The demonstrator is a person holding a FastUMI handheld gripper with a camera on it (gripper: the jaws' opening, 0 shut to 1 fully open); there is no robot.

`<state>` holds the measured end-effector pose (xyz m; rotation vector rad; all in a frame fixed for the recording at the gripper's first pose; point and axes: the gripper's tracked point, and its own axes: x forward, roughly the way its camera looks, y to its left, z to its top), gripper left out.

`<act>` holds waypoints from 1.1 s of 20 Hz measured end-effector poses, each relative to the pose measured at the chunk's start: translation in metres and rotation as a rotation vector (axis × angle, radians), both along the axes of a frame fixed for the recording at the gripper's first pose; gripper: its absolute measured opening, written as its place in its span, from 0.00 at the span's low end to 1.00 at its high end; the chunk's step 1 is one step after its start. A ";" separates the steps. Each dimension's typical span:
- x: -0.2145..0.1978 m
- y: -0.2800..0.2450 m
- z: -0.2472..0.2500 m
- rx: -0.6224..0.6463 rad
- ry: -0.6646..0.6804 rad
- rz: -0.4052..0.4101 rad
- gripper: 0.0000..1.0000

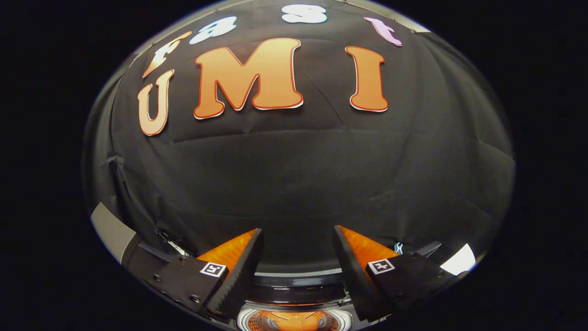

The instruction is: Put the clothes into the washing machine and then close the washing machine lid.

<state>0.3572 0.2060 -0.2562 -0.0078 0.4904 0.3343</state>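
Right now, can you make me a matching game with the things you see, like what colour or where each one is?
Things:
1. gripper
2. finger pads
3. washing machine
4. booth wall

Matches:
A. black cloth, beyond the fingers
B. open, nothing between the fingers
C. orange, ribbed
D. dark curved rim, low between the fingers

Pairs: 1-B, 2-C, 3-D, 4-A

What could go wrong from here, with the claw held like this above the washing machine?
1. The open claw grips no clothes, so the lid might get closed on an unloaded drum.
2. The claw faces the black cloth wall; the round orange-lit washing machine drum lies low between the fingers, so aiming may be poor.
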 end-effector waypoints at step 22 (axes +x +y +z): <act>-0.099 -0.034 0.002 0.032 -0.132 0.021 0.96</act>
